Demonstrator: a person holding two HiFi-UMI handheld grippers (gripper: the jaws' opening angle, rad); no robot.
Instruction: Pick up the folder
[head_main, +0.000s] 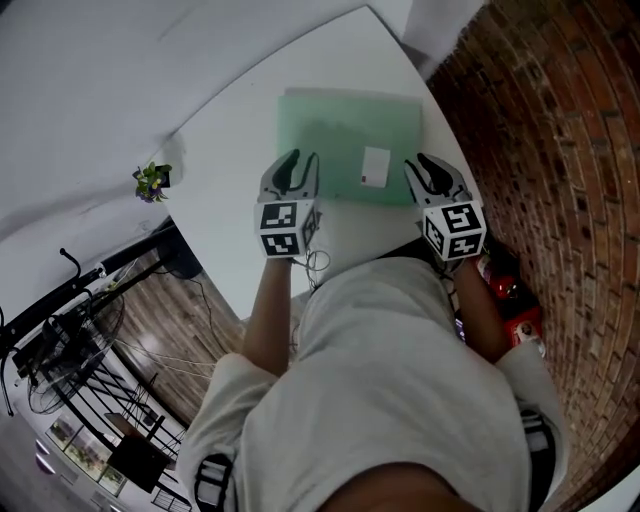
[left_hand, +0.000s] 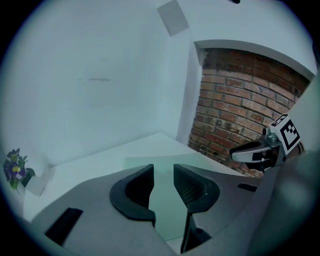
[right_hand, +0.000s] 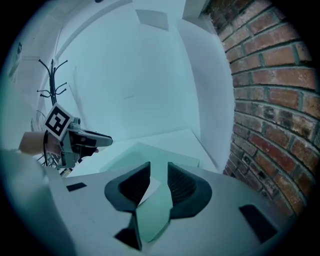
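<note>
One green folder (head_main: 340, 140) lying flat on one white table (head_main: 225, 210), with two grippers at the folder's near edge.
Folder: one, bearing one white label (head_main: 375, 166) near its near right corner. Left gripper (head_main: 303, 158): one, over the folder's near left corner, jaws partway apart and holding nothing, with folder surface visible through the gap. Right gripper (head_main: 416, 163): one, at the folder's near right corner, jaws likewise partway apart and empty. Plant (head_main: 152, 181): one, well left of the folder. Brick wall (head_main: 540, 130): one, right of the folder.
</note>
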